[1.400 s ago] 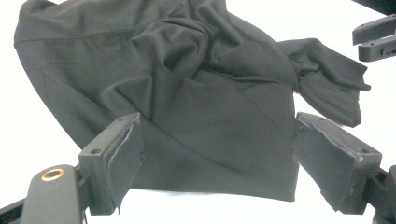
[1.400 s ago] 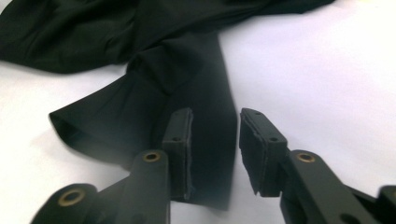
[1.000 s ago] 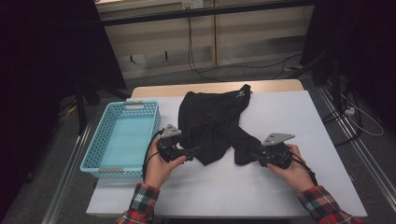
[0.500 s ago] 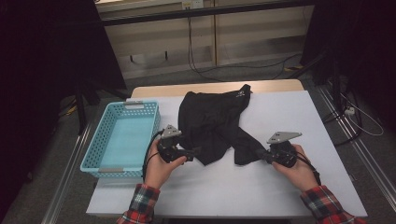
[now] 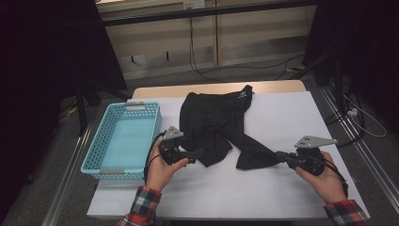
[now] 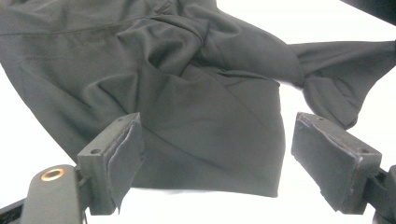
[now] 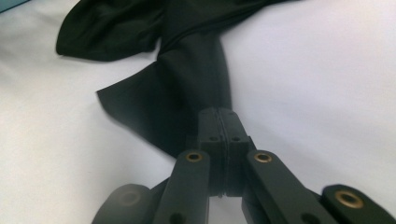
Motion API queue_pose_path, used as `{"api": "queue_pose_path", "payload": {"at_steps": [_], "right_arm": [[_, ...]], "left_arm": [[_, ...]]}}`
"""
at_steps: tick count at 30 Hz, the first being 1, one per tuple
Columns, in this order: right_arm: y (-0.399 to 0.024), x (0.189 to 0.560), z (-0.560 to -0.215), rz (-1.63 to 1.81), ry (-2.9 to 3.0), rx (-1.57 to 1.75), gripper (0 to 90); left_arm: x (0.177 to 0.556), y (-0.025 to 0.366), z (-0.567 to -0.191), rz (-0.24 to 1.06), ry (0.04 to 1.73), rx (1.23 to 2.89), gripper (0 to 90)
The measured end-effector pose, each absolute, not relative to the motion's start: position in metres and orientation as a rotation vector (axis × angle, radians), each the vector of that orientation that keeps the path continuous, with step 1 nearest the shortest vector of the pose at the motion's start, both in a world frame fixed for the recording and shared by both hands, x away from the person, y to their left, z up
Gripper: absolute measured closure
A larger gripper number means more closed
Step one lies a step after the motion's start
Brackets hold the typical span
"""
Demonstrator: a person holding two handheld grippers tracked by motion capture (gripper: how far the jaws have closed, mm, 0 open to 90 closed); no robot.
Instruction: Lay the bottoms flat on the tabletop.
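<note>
Black garment [image 5: 214, 125] lay mid-tabletop [image 5: 291, 113], basket [image 5: 127, 141] at its 9 o'clock. Right gripper [image 5: 281, 157] jaws clamped its 4 o'clock corner, prob. a sleeve; left gripper [image 5: 197, 153] jaws wide, unclosed over the hem.

In the right gripper view, the corner of the crumpled black fabric garment [image 7: 196, 88] disappears between the closed jaws of the right gripper [image 7: 225, 122], so the pinched edge cannot be seen, and the garment's far part is cut off by the top edge. In the left gripper view the same garment runs past the top and left edges. In the high view its small white logo [image 5: 242, 94] is too small to read.
</note>
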State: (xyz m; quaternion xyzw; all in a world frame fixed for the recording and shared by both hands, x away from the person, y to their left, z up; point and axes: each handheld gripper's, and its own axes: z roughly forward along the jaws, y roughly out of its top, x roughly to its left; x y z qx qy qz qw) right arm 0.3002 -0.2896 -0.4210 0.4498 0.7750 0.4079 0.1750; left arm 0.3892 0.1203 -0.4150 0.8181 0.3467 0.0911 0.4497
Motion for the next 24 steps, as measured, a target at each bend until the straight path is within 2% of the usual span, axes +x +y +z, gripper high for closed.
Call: {"api": "queue_pose_path", "payload": {"at_steps": [7,13,15,18,24], "right_arm": [[-0.309,0.304,-0.429,1.124,2.172,1.337,89.1],[-0.284,0.307,-0.428,1.064,2.219,1.24,72.8],[-0.274,0.308,-0.427,1.062,2.226,1.202,65.0],[-0.258,0.309,-0.426,1.074,2.255,1.149,61.5],[-0.224,0.312,-0.432,1.11,2.361,1.055,64.7]], "left_arm": [[0.391,0.121,-0.415,0.222,0.862,2.019,17.6],[0.391,0.12,-0.415,0.222,0.858,2.021,17.6],[0.391,0.12,-0.415,0.222,0.86,2.02,17.6],[0.39,0.121,-0.415,0.224,0.858,2.023,17.6],[0.389,0.123,-0.415,0.228,0.861,2.02,17.6]]}}
